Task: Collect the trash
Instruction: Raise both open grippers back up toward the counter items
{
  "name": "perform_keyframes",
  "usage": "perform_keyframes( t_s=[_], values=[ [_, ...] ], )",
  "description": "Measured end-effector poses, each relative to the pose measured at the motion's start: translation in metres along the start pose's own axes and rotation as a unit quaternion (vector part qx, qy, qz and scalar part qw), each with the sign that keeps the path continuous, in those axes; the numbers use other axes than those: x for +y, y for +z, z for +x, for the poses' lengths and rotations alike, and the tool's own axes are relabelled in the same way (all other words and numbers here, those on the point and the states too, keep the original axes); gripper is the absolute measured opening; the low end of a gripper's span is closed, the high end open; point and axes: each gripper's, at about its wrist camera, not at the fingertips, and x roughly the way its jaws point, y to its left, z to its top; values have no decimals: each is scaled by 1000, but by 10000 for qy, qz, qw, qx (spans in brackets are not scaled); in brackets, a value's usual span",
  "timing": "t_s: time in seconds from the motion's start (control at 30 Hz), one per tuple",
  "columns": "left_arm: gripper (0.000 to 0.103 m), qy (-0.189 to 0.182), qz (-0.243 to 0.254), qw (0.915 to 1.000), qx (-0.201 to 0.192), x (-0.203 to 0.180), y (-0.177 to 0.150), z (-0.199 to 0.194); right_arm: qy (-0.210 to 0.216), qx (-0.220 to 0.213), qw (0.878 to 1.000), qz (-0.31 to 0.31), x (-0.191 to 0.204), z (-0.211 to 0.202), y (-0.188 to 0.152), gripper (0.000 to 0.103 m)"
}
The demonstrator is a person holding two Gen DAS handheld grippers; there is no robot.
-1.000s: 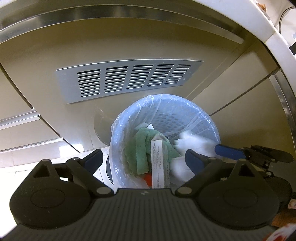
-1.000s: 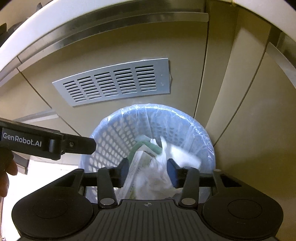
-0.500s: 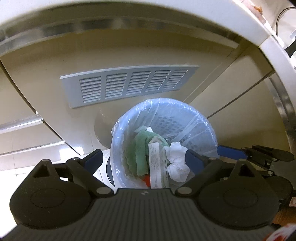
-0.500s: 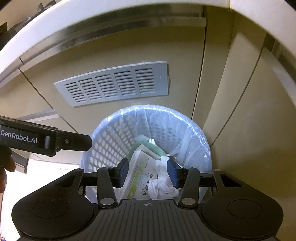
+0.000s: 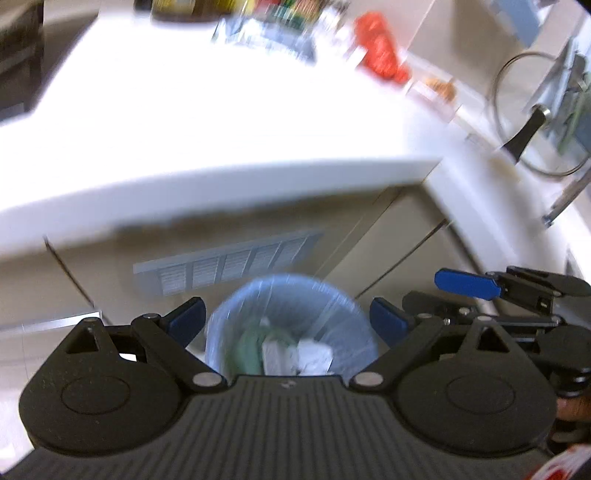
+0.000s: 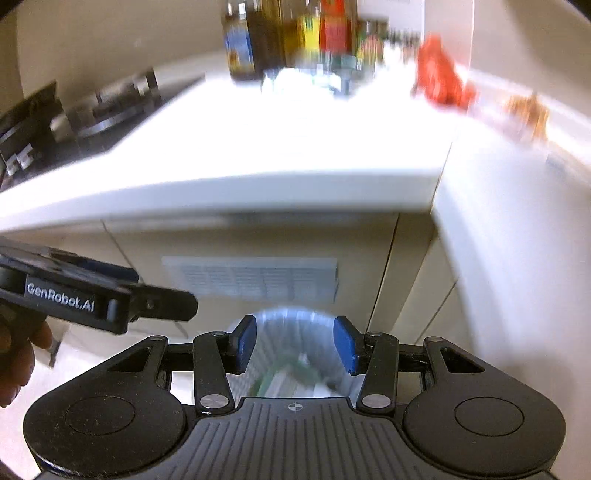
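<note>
Below and ahead of both sets of fingers stands the trash bin (image 5: 291, 325), a blue perforated basket with a clear liner, set on the floor against the cabinet front beneath the vent grille (image 5: 229, 262). It holds crumpled white paper (image 5: 314, 356), a green cloth and a printed carton. The left gripper (image 5: 288, 319) has its jaws spread wide with nothing between them; the bin's mouth shows through the gap. The right gripper (image 6: 295, 343) has its jaws parted more narrowly, also empty, with the bin (image 6: 291, 332) framed between its pads.

Above and beyond the fingertips runs the white countertop (image 5: 221, 122). What may remain to collect lies at its far side: a red wrapper (image 5: 380, 51), blurred, and a small clear packet with brown contents to its right. Both views are smeared, so the wrapper's long axis cannot be told. It lies forward and to the right of either gripper, which suggests that the right hand is the nearer for the next pick. Bottles (image 6: 288, 33) stand at the far edge, left of the wrapper.
</note>
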Motion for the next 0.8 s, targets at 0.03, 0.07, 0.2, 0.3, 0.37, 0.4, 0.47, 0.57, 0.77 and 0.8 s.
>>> perform_keyframes(
  t_s=[0.03,0.07,0.2,0.3,0.37,0.4,0.47,0.57,0.77,0.8],
  values=[
    [94,-15,38,9999,-123,-3,5,-7,-26,-122,9999,-23,0,-8,5,48],
    [94,-16,67,9997,-248,-6,11,-13,-56,-253,9997,-38,-1,-16,11,52],
    [94,1,121,9971,-752,-16,38,-36,-214,-769,9968,-21,-11,-38,32,66],
    [94,85,196,9946,-1012,-21,59,-41,-321,-997,9945,34,-23,-44,46,68],
    [94,177,272,9933,-1112,-24,71,-40,-390,-1068,9935,99,-30,-44,56,68],
    [94,217,328,9925,-1154,-25,78,-39,-409,-1089,9931,136,-34,-44,59,68],
    [94,283,503,9916,-1159,-28,91,-36,-449,-1130,9924,203,-46,-43,66,68],
    [94,370,842,9895,-1115,-30,112,-28,-514,-1093,9925,191,-65,-38,76,69],
    [94,499,1369,9846,-970,-33,143,-10,-565,-1051,9929,25,-113,-28,100,69],
    [94,544,1435,9836,-948,-35,147,-7,-574,-1056,9928,-16,-122,-25,105,69]
  ],
)
